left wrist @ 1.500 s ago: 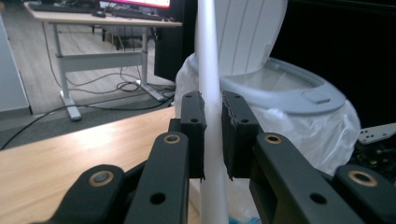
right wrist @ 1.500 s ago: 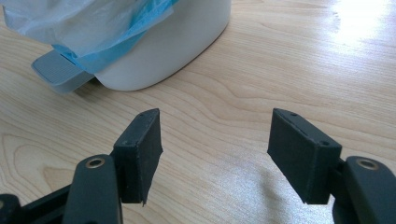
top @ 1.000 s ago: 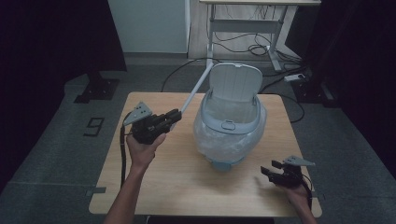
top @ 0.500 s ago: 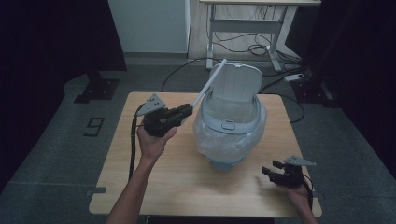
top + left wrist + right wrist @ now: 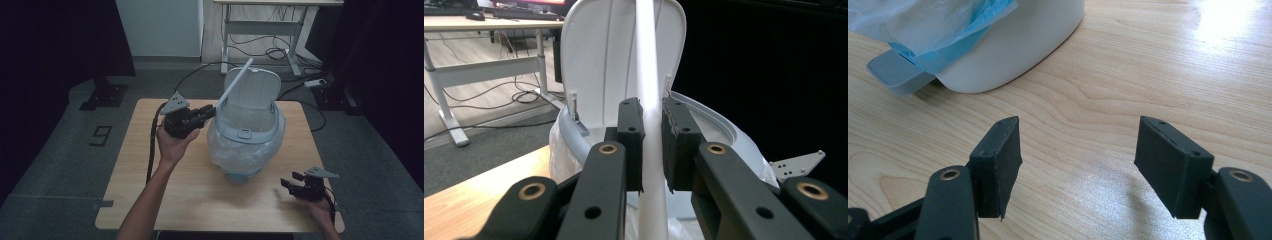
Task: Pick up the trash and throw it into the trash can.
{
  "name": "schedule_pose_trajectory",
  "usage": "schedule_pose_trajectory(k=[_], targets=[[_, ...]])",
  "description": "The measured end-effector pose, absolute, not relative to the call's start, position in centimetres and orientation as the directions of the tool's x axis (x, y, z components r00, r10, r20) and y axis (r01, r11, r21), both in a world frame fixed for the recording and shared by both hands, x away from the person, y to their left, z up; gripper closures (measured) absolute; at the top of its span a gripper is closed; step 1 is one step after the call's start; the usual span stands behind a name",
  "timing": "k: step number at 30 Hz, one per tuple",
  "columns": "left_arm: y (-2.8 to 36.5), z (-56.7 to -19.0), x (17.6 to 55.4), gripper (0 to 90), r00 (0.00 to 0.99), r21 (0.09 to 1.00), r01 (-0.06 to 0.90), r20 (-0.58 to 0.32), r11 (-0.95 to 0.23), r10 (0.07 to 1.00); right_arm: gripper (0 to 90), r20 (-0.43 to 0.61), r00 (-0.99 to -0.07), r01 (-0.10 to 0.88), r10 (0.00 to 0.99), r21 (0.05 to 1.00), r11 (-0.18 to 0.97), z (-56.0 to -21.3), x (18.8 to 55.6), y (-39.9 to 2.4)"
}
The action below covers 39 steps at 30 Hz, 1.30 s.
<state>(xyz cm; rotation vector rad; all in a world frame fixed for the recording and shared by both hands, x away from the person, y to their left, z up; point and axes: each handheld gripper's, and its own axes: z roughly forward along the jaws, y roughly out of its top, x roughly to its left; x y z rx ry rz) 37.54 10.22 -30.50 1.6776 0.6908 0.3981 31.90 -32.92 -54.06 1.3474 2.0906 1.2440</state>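
A white pedal bin [image 5: 247, 135] with a clear plastic liner stands mid-table, its lid [image 5: 252, 89] raised. My left gripper [image 5: 207, 112] is shut on a long white stick [image 5: 235, 82], which slants up and to the right over the bin's rim. In the left gripper view the stick [image 5: 646, 75] runs straight up between the pads, in front of the open lid [image 5: 599, 55]. My right gripper [image 5: 287, 182] rests low near the table's front right corner, open with nothing between its pads [image 5: 998, 160]. The bin's base [image 5: 1013, 45] and grey pedal [image 5: 893, 72] lie ahead of it.
The wooden table [image 5: 150, 200] has bare surface at the left and front. Beyond it stand a white desk frame [image 5: 265, 30], floor cables and a power strip [image 5: 317, 84]. A black stand base [image 5: 102, 95] sits on the floor at the back left.
My left gripper has carried the stick up and to the right, bringing its jaws close to the bin's rim. The right gripper has stayed put.
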Motion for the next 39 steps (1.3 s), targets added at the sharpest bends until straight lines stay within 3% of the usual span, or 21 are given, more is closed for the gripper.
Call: schedule_pose_trajectory(k=[39], targets=[[4.4, -30.4, 41.4, 79.2, 0.775, 0.952, 0.266, -0.116, -0.154, 0.621, 34.5, 0.141, -0.490, 0.554, 0.860, 0.812, 0.182, -54.4, 32.0, -32.9]])
